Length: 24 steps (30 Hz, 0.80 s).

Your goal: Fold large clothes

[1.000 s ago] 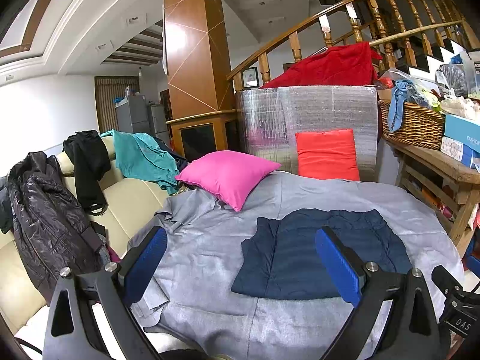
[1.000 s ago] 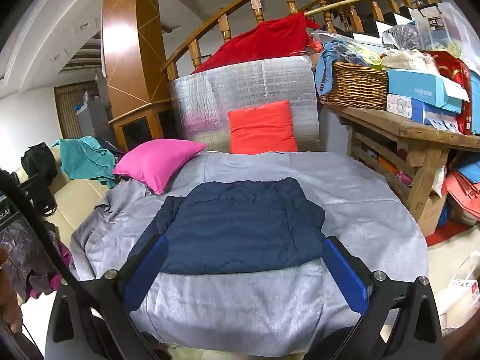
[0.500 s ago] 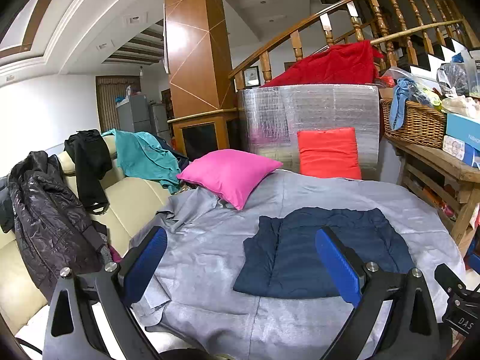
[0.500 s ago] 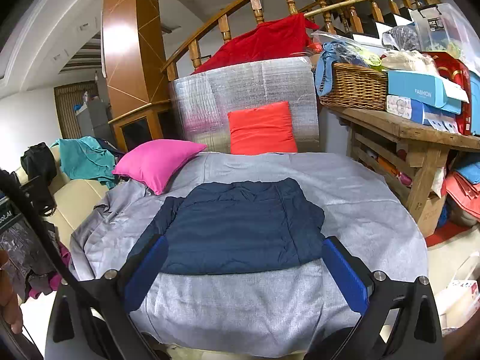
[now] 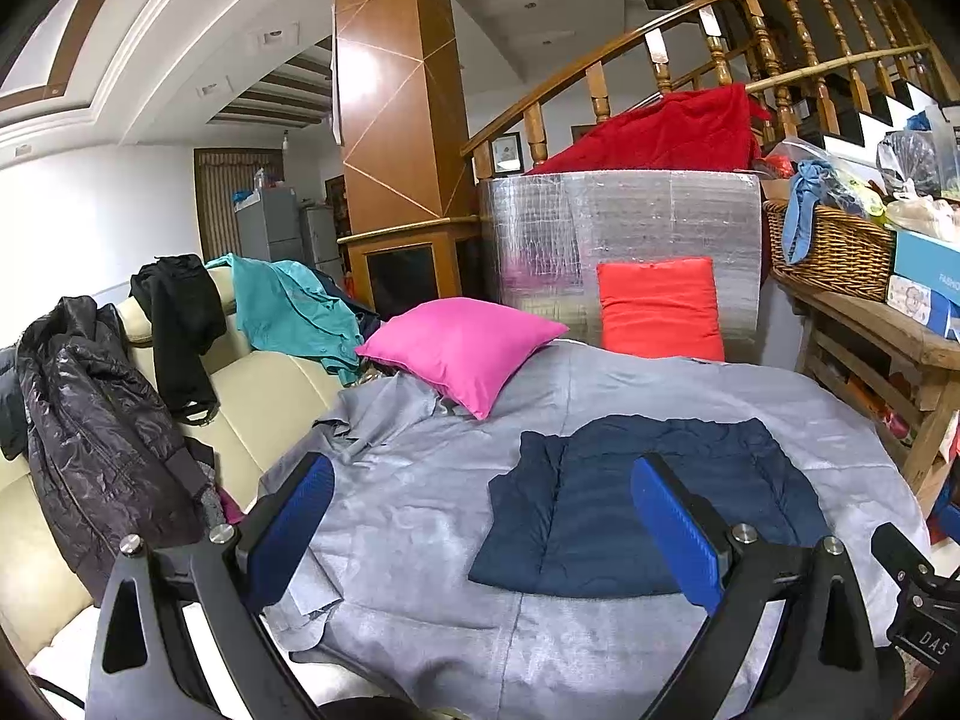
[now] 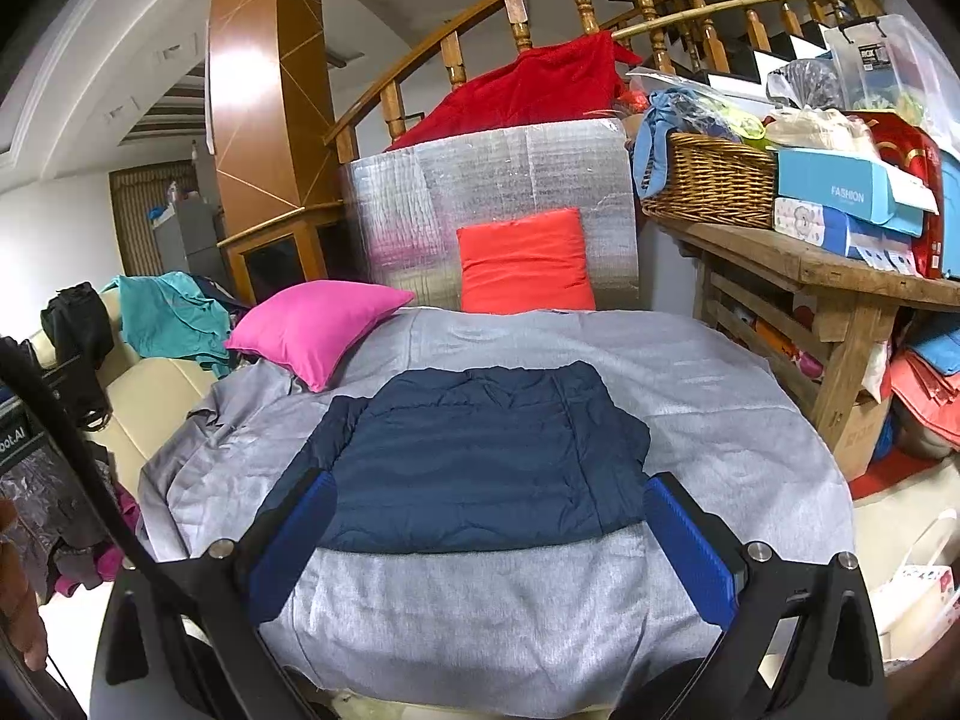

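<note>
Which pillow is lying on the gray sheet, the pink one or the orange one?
The pink pillow lies on the gray sheet, at its far left corner. The orange pillow stands upright behind it, leaning against the silver foil panel.

One folded navy garment [image 6: 474, 456], two pillows: one pink [image 6: 315, 327], one red-orange [image 6: 525, 261]; one wicker basket [image 6: 711, 183].

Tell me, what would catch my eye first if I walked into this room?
Probably the navy jacket, folded flat in the middle of the grey sheet, with each gripper's blue fingers spread open in front of it. Behind it, a pink cushion lies at the sheet's back left and an orange-red cushion leans against a silver foil-covered panel. A red blanket is draped on top.
</note>
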Tool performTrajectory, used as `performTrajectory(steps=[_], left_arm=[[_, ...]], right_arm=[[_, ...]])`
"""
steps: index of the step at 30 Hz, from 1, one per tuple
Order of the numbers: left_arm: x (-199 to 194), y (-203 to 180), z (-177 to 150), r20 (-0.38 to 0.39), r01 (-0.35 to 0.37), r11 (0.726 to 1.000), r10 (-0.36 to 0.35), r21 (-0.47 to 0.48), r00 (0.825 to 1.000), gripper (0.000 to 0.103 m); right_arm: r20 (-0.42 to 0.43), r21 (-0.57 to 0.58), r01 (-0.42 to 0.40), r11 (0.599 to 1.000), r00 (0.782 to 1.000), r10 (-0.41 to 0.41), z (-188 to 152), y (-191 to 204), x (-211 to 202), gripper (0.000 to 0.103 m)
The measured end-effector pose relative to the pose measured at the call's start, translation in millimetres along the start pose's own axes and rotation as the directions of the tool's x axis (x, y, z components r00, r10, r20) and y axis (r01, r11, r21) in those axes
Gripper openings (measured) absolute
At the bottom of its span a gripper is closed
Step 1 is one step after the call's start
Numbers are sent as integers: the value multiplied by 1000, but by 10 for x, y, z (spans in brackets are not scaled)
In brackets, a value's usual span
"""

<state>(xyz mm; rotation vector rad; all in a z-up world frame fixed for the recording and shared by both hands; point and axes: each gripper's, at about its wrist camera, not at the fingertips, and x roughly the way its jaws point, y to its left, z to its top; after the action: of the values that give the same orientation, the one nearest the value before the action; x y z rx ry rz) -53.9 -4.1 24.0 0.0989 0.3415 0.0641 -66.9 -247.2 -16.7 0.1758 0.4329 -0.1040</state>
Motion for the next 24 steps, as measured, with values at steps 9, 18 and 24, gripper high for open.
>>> performTrajectory(steps=[9,18,24], left_arm=[[-29,48,7,5,36,999,-36,7,999,99],[195,59,24,-40,42,999,-42,-7,998,99],[481,34,32,-85,54,998,-55,-14,995,99]], right_arm=[[7,-36,-1,999,1000,1,37,112,-14,103],[-4,-65,14,998,1000,-14,125,191,159,103],[-18,-60,11,998,1000,-12,254,190,409,103]])
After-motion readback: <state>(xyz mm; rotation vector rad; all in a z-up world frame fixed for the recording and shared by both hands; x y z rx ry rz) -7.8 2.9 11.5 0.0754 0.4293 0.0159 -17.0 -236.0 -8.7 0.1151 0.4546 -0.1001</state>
